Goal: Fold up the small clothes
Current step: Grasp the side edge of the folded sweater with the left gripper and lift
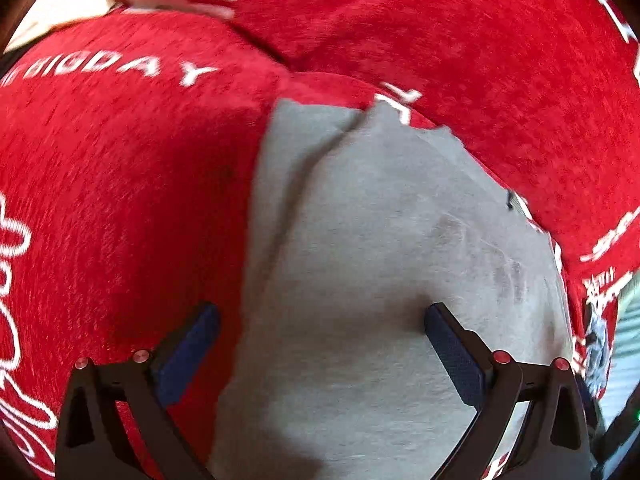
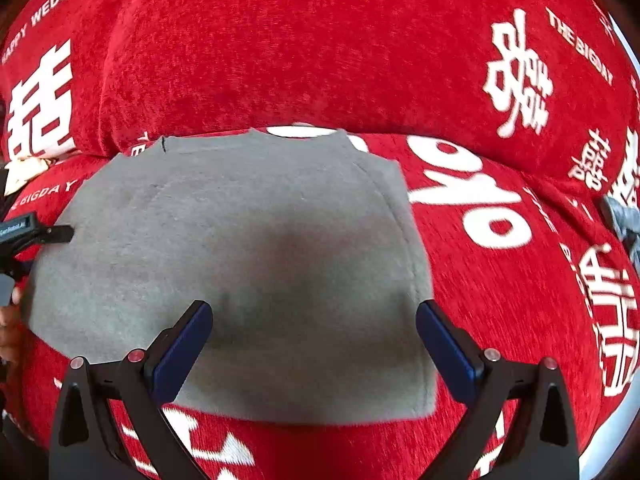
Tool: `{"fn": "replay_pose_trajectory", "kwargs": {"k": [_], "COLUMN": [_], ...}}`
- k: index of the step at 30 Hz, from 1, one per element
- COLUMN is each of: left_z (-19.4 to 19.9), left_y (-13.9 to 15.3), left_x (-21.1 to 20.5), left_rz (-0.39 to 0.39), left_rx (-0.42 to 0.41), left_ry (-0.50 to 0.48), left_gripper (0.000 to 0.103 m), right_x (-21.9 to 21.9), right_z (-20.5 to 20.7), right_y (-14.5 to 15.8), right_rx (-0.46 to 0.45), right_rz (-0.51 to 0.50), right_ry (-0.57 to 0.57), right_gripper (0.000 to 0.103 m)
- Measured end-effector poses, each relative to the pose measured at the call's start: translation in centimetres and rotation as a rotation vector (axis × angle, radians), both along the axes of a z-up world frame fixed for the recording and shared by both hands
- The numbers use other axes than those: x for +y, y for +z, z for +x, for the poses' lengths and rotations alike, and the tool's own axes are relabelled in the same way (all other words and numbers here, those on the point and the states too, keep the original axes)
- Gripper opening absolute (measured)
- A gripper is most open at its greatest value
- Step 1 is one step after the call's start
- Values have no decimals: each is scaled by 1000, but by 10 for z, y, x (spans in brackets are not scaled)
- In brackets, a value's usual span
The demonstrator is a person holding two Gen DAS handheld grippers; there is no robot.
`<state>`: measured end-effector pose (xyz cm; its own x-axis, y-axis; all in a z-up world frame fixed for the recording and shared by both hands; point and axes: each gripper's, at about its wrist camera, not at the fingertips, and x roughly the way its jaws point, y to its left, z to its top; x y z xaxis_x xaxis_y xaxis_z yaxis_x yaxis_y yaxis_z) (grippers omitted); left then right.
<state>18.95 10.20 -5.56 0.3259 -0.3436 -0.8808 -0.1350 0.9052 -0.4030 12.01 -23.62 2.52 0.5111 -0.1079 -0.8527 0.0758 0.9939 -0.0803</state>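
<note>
A grey cloth (image 2: 240, 272) lies flat on a red cover (image 2: 280, 52) with white letters and signs on it. The cloth looks folded, with a seam down its right side (seen from the right camera).

The right gripper (image 2: 314, 344) hangs over the near part of the cloth. Its two blue pads (image 2: 182, 350) are wide apart and hold nothing.

The left gripper (image 1: 322, 344) is over the cloth's left edge. One pad is above the red cover and the other above the grey cloth. Its jaws are wide too, with nothing pinched. A hand (image 2: 8, 320) shows at the left edge of the right camera.
</note>
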Motion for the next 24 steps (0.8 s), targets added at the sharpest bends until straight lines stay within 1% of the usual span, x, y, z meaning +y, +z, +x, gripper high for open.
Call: {"fn": "replay_pose_trajectory", "kwargs": {"k": [1, 3, 5, 6, 9, 11, 13, 14, 15, 17, 21, 24], "left_z": [-2, -6, -4, -4, -4, -7, -9, -11, -10, -9, -9, -11], "left_y": [6, 21, 26, 27, 34, 38, 43, 45, 45, 42, 42, 50], "left_x": [-5, -18, -20, -18, -10, -9, -10, -11, -12, -14, -14, -20], "left_rz": [21, 73, 97, 92, 61, 68, 73, 76, 81, 104, 118, 150], "left_rx": [-22, -65, -67, -62, -56, -71, -85, -91, -94, -79, -52, -54], "left_ry": [-22, -67, -70, -61, -43, -45, -46, -46, -46, -42, -8, -4], "left_gripper": [77, 46, 31, 26, 24, 24, 24, 23, 23, 23, 23, 23], "right_x": [3, 10, 23, 30, 56, 73, 82, 79, 76, 78, 77, 75], "right_z": [6, 23, 43, 52, 82, 97, 104, 103, 102, 100, 104, 108], "right_y": [-1, -5, -8, -10, -21, -33, -50, -51, -53, -55, -56, -52], "right_rx": [2, 13, 13, 17, 52, 78, 106, 67, 47, 30, 52, 111], "right_rz": [3, 6, 1, 0, -4, -37, -38, -14, 4, -5, 4, 9], "right_ry": [3, 7, 19, 29, 73, 90, 96, 66, 46, 47, 69, 94], "right_gripper": [101, 101, 101, 101, 101, 101, 102, 102, 103, 103, 103, 103]}}
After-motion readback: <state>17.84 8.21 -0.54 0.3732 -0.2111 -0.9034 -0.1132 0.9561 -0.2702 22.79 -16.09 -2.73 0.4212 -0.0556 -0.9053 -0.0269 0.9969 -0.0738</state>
